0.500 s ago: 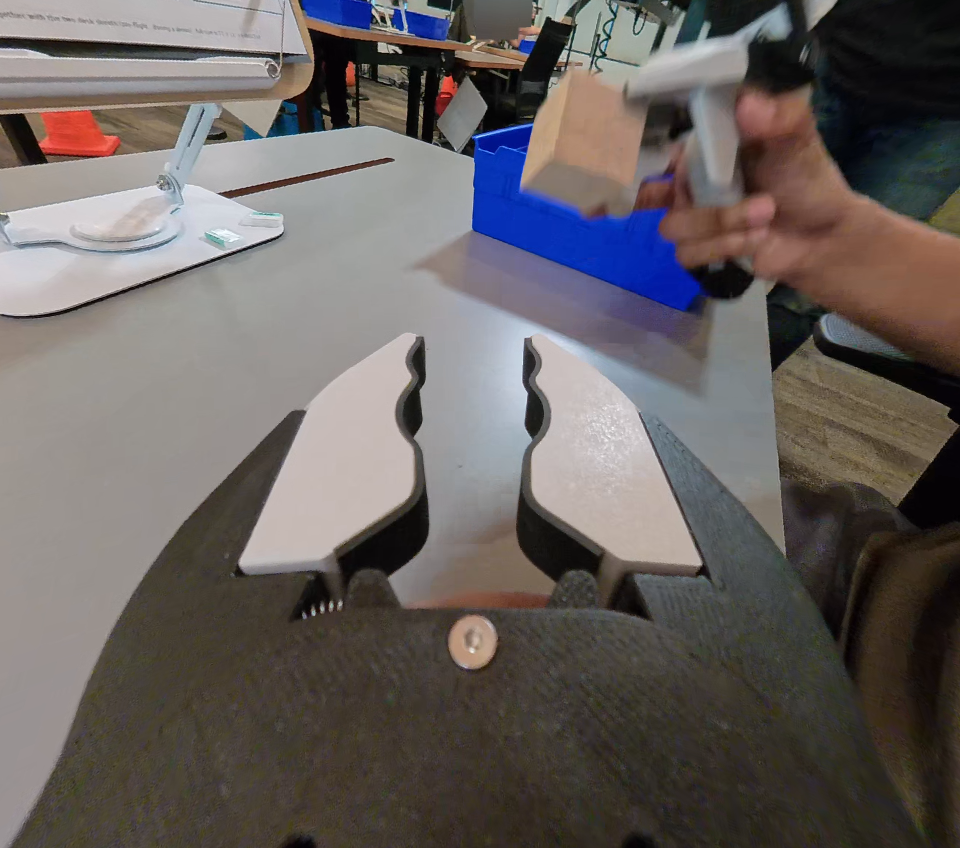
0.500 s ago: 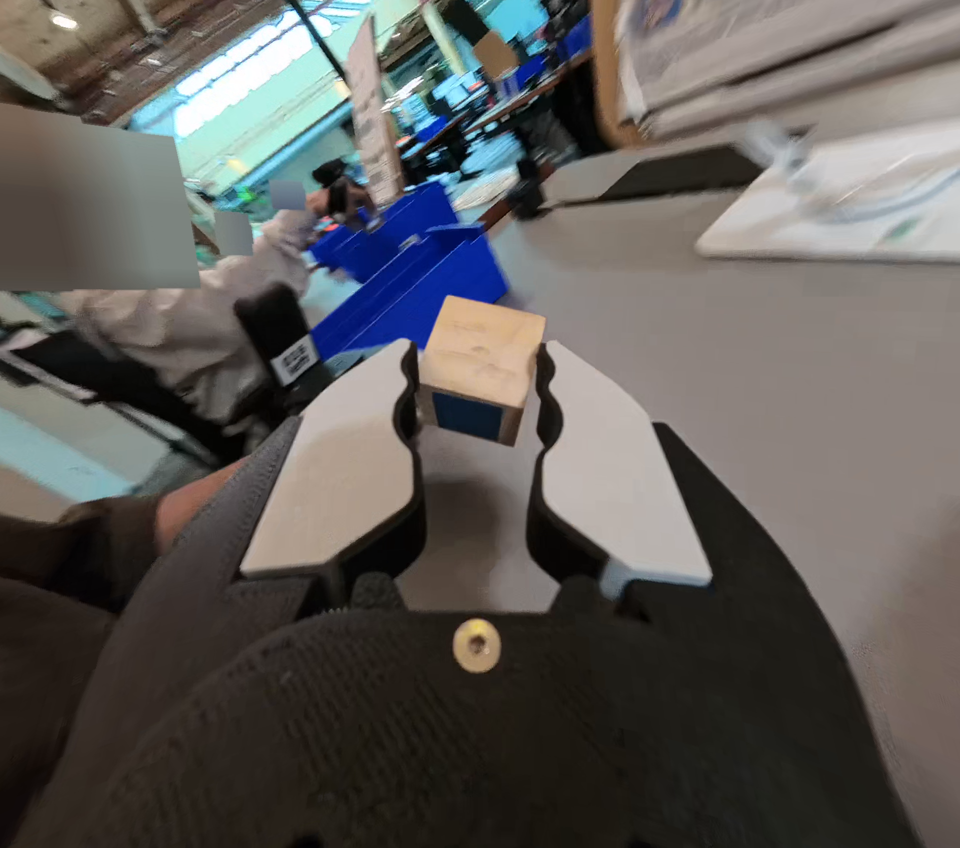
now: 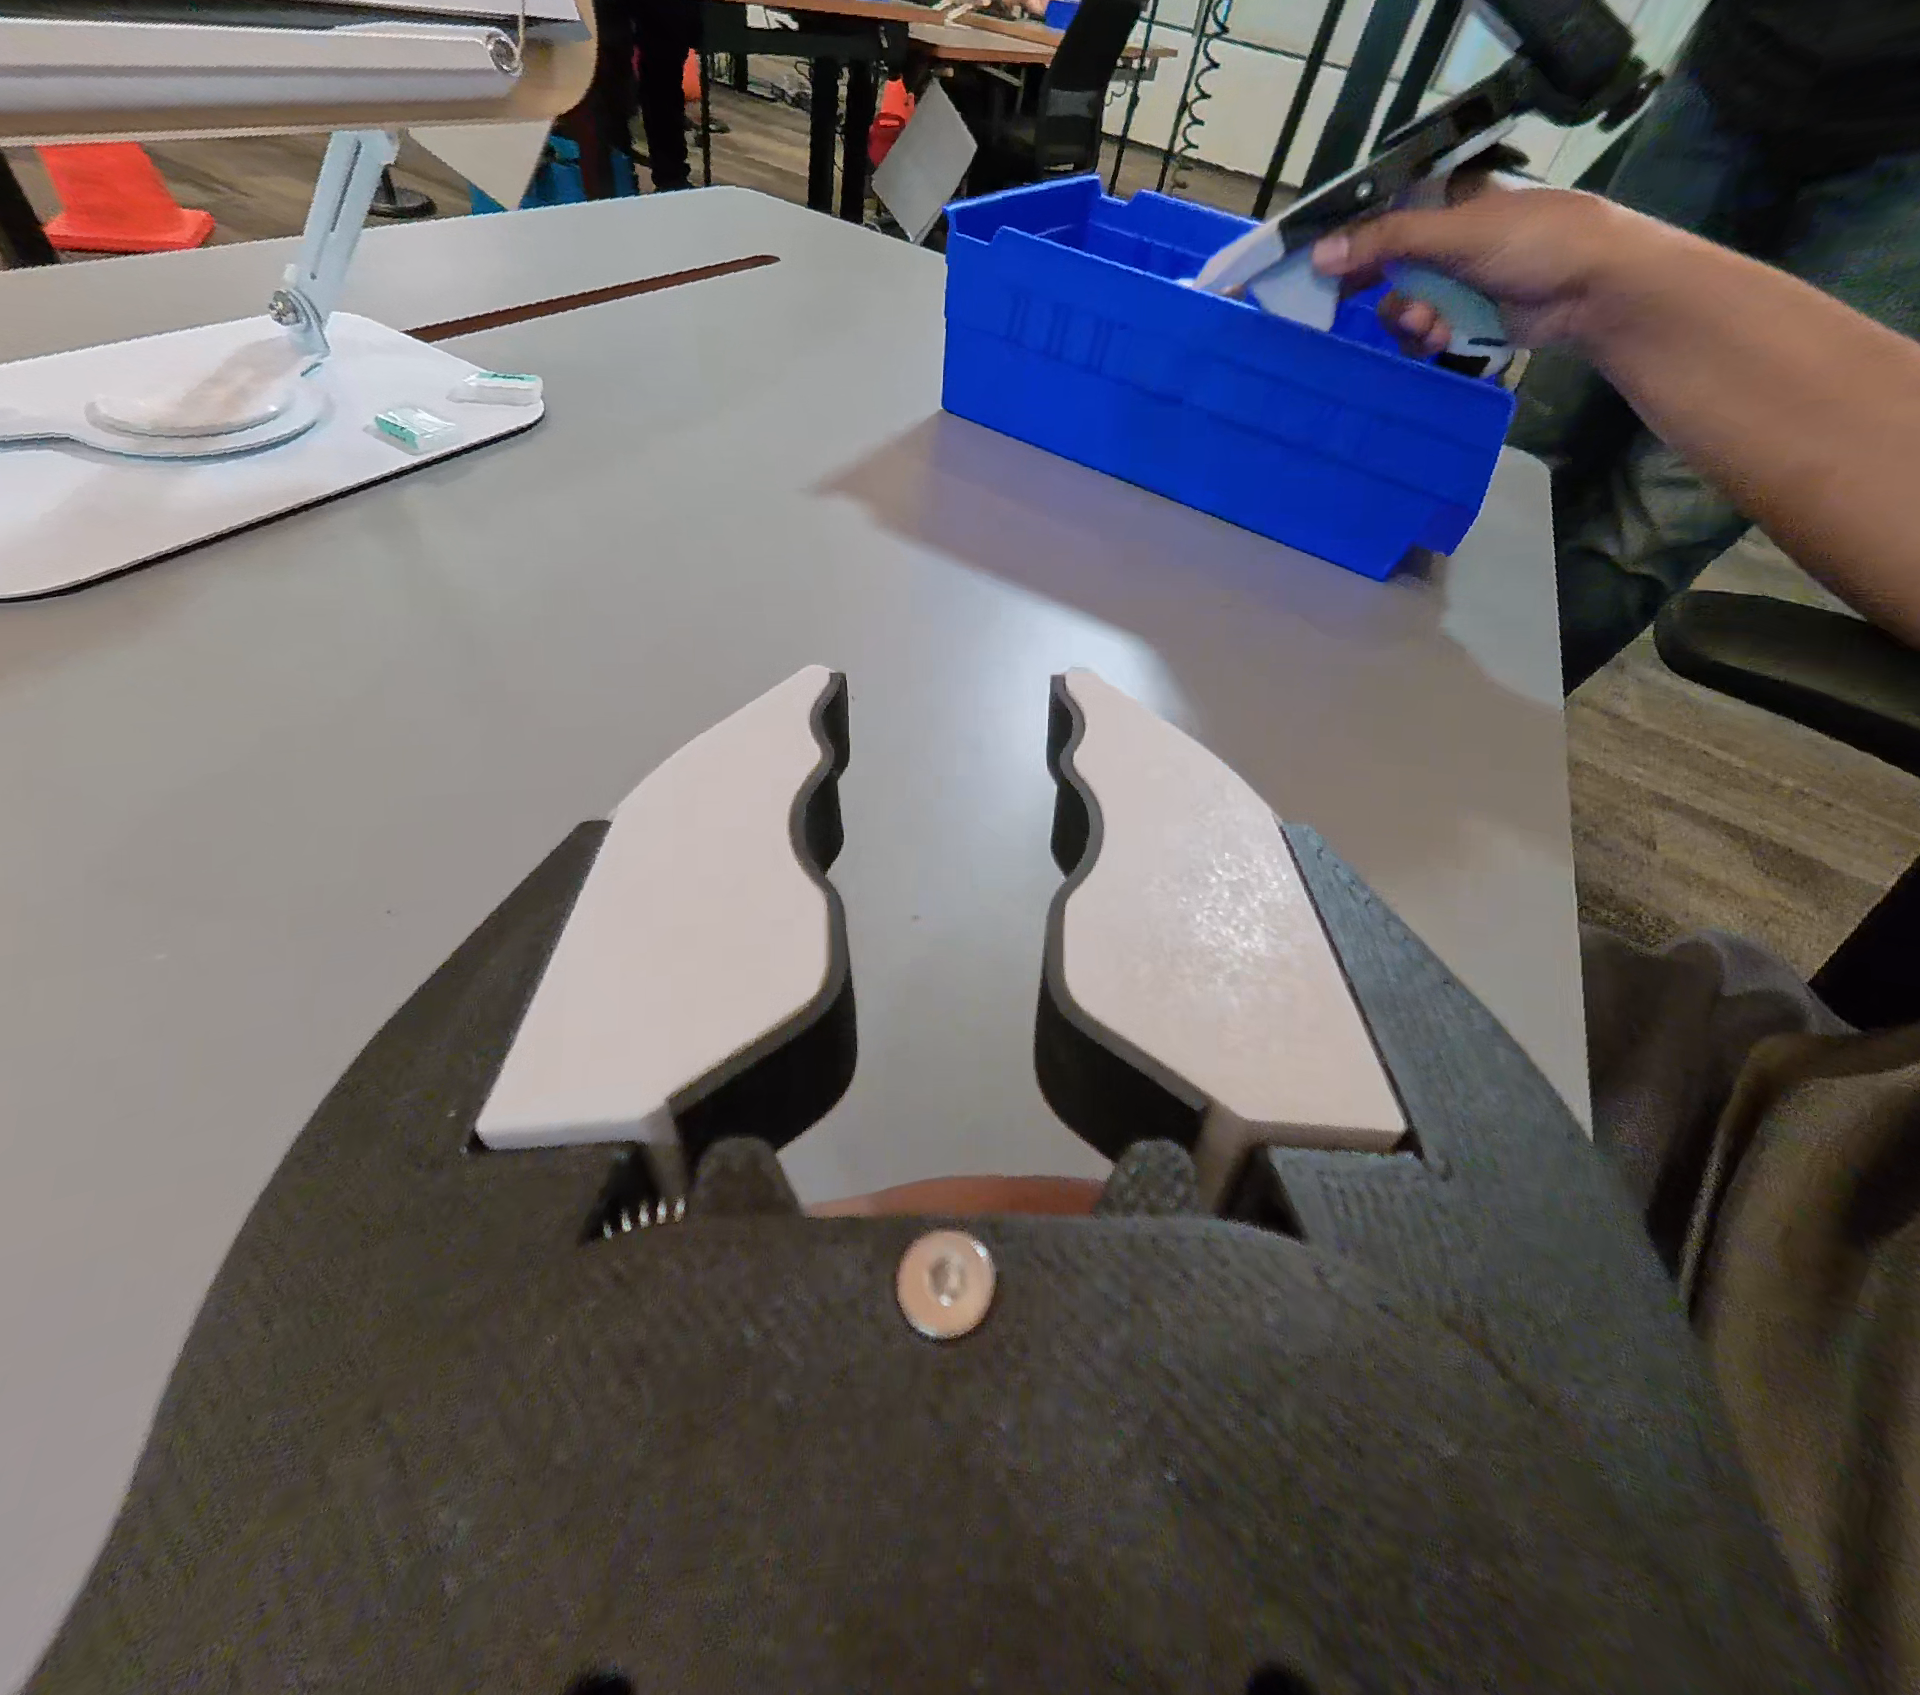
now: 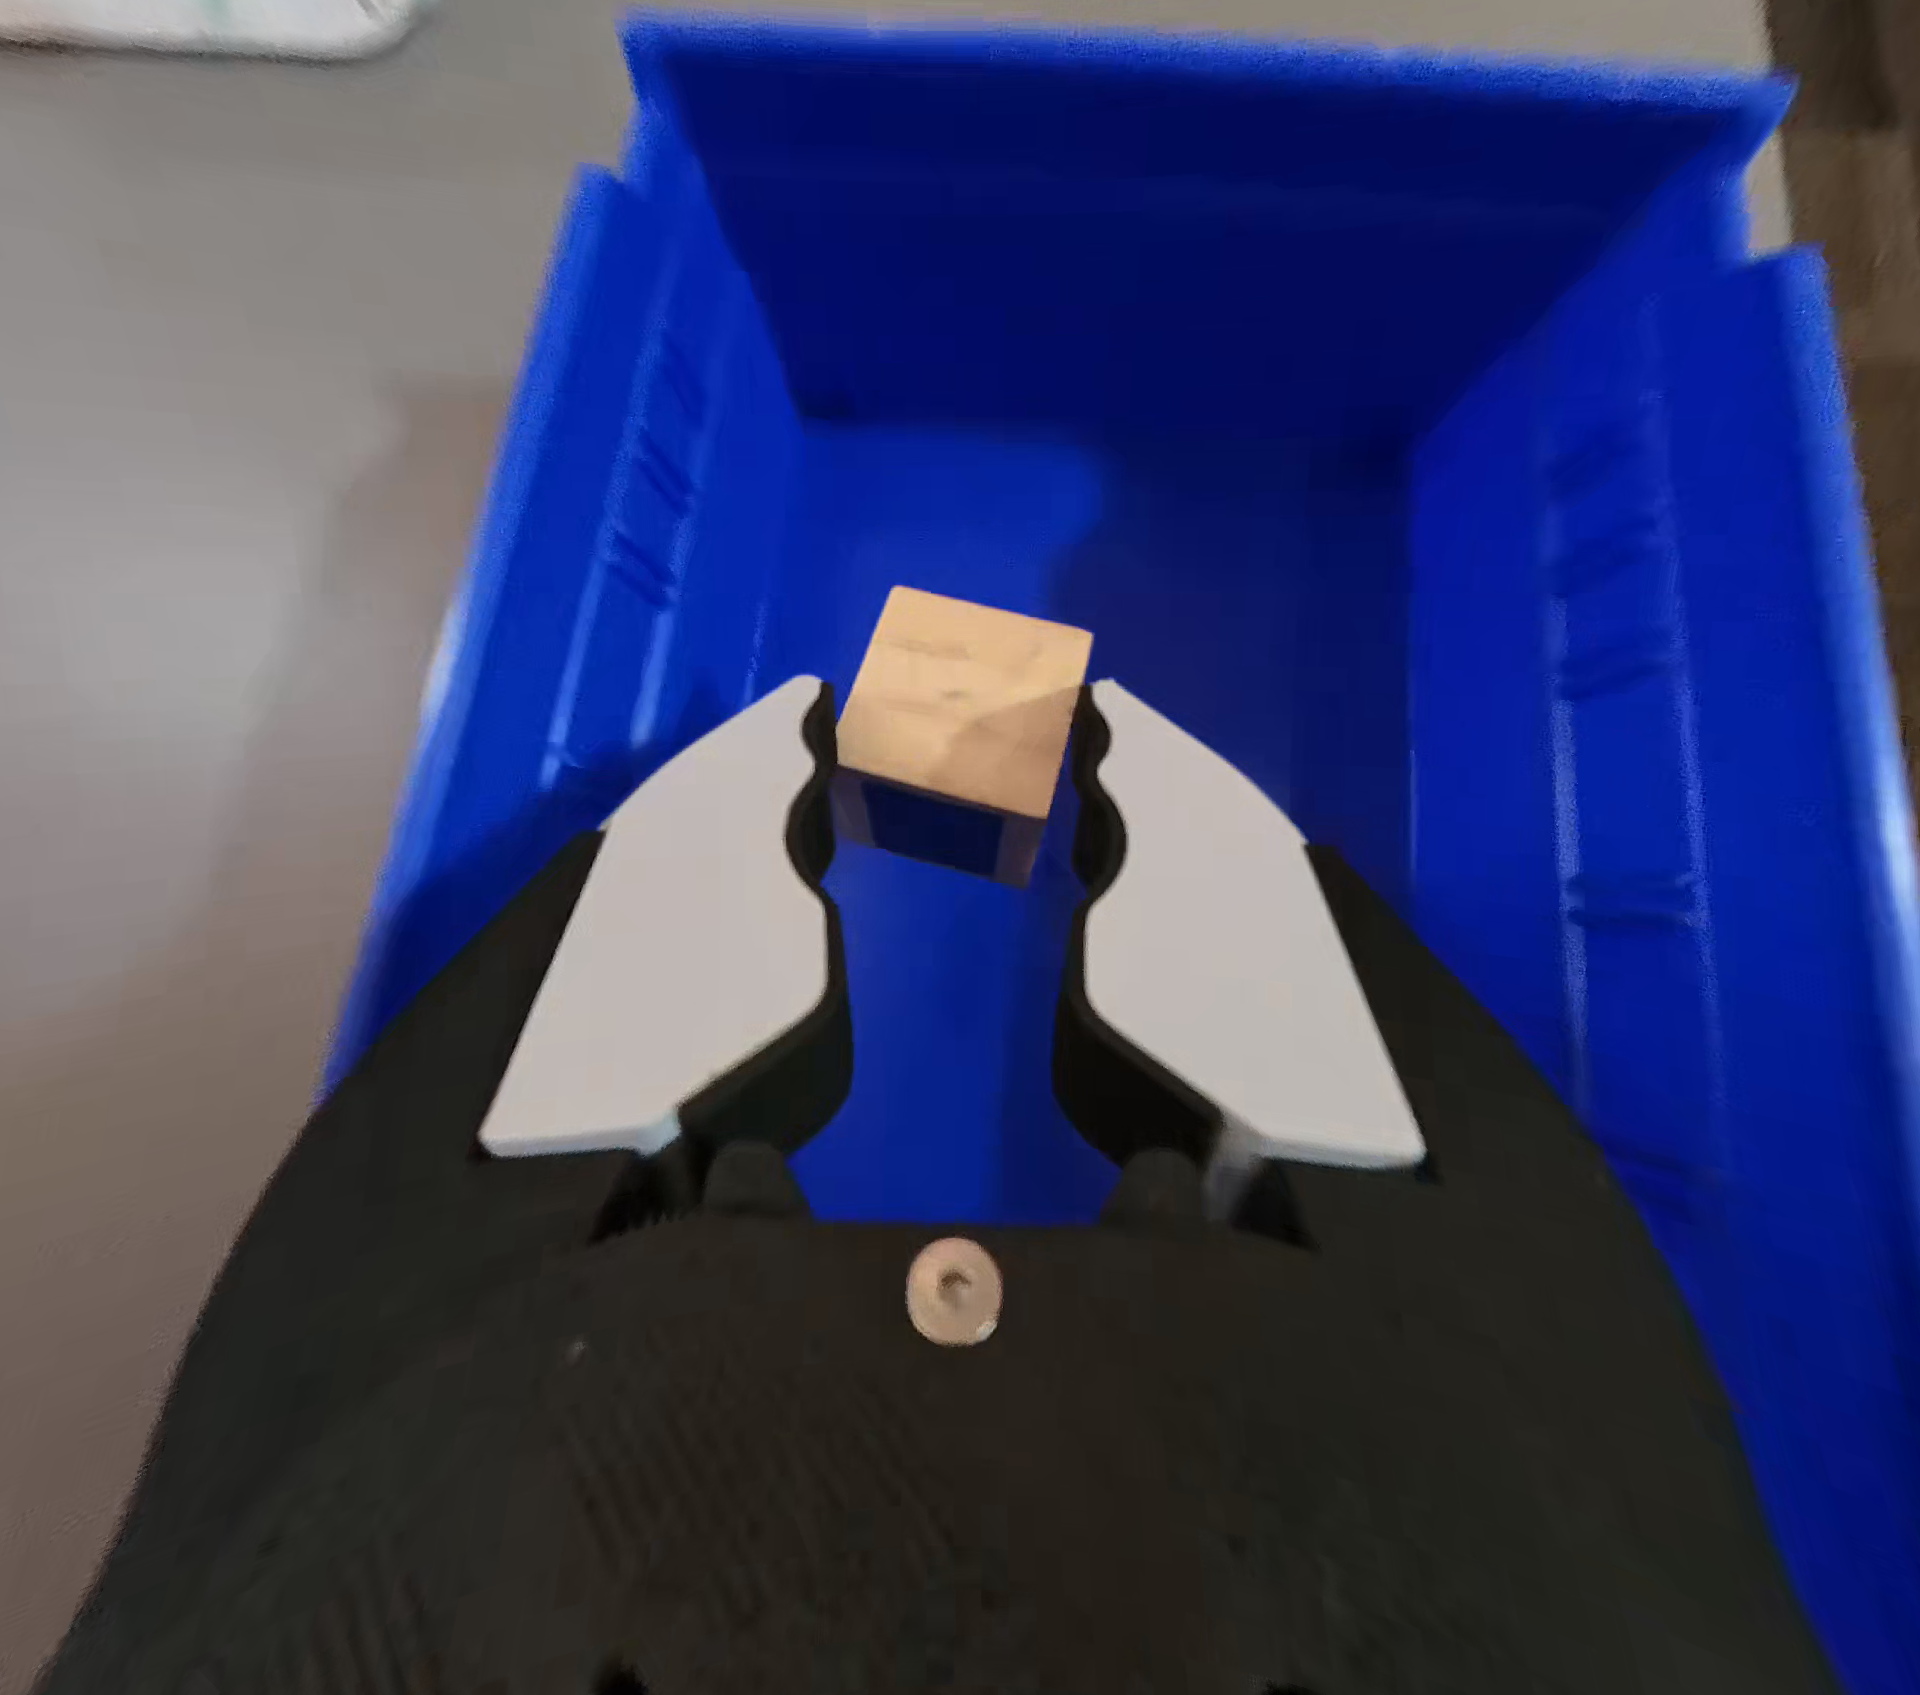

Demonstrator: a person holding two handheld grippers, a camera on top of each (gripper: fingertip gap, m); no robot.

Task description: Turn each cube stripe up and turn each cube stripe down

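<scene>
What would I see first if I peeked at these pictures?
The wooden cube pops out first, pinched in the right claw above the inside of the bright blue bin. Its top face is plain wood, with a blue patch on the side facing the camera. Next you'd spot the left claw, open and empty over the grey table, with the bin at the table's far right.

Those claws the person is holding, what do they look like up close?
Each claw, left claw and right claw, has a textured black body, one silver screw at the centre, and two flat pale grey fingers with wavy black inner edges. A small metal spring shows at one finger's base.
</scene>
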